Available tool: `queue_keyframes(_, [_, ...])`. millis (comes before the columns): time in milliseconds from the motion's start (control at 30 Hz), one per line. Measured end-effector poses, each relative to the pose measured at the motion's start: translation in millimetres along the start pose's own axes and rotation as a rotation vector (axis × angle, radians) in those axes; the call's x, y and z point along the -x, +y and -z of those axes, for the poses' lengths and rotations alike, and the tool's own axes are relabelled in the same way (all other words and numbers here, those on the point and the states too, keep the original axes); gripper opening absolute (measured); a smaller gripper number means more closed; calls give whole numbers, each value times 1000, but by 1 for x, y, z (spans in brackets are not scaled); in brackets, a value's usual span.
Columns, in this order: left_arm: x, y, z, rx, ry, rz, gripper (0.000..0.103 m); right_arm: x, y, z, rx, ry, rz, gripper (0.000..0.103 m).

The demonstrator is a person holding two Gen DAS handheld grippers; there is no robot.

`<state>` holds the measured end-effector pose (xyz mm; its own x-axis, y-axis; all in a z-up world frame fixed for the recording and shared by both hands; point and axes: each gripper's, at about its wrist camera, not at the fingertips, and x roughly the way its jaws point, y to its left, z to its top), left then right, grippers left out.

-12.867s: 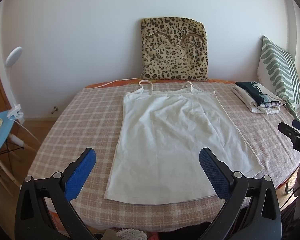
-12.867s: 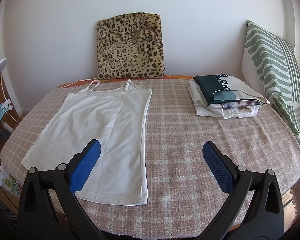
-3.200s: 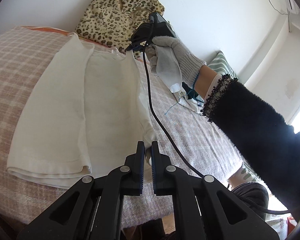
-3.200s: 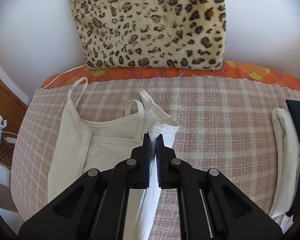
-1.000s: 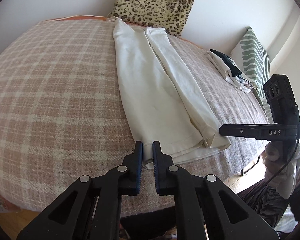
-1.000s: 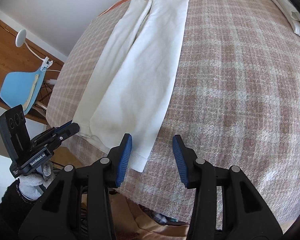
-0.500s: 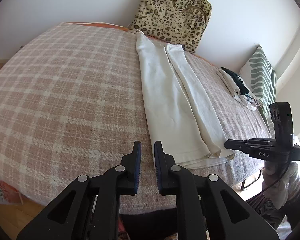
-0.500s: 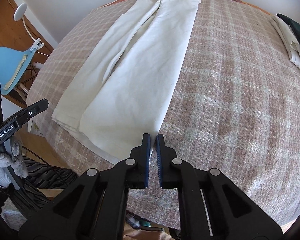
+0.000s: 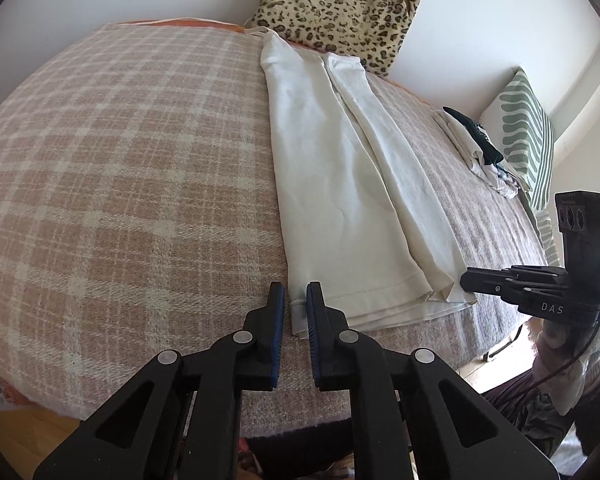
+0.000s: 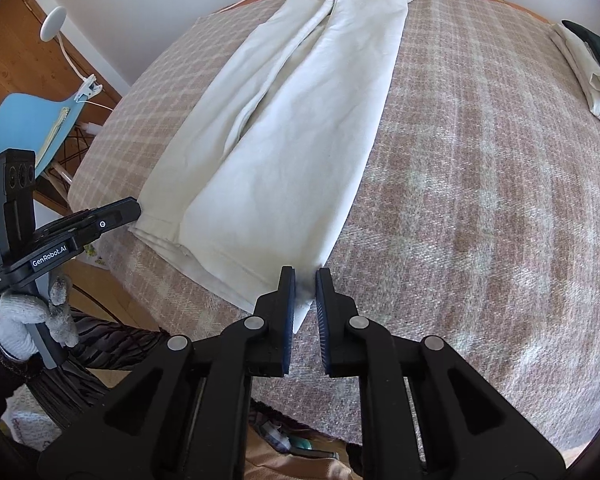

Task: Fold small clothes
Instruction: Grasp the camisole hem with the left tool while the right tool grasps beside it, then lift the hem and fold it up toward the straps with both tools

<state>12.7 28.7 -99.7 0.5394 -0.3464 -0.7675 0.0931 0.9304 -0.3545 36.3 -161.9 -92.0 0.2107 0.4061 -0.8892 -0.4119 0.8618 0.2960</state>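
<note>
The white top (image 9: 352,184) is laid lengthwise on the checked blanket (image 9: 120,168), with both long sides already folded inward into a narrow strip. Its strap end is found just in front of the leopard-print cushion (image 9: 340,4), and its hem is hung close to the blanket's near edge.

The left gripper (image 9: 296,312) is clenched on the hem corner farther from the folded stack (image 10: 588,64), with a small tab of white cloth seen between the blue pads. The right gripper (image 10: 305,300) is set at the hem corner nearer that stack; cloth is seen between its pads, and its jaws are opening very slightly, though the corner still appears to be pinched.

The step in hand is judged to be the gripping of the hem for the crosswise fold. For the next move, both corners would need to be lifted together and carried toward the cushion, with the hem kept taut and level so that it can be laid squarely over the strap end.
</note>
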Motion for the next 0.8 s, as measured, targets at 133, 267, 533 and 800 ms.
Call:
queue_keyframes(133, [5,0,0,-30,-8,-10,6,1,0,1,8,-7,10,11])
queue_keyframes(267, [11,10,-4,20,-5,34,6,4,-14,2,-78,-9,-77,12])
queue_keyframes(533, [3,13,-6,127,87,172,39,1,-45,12,-261,5,-312,30])
queue_keyframes(800, [-4,18,-5,137,95,184,7,-4,-35,13,-224,3,-315,20])
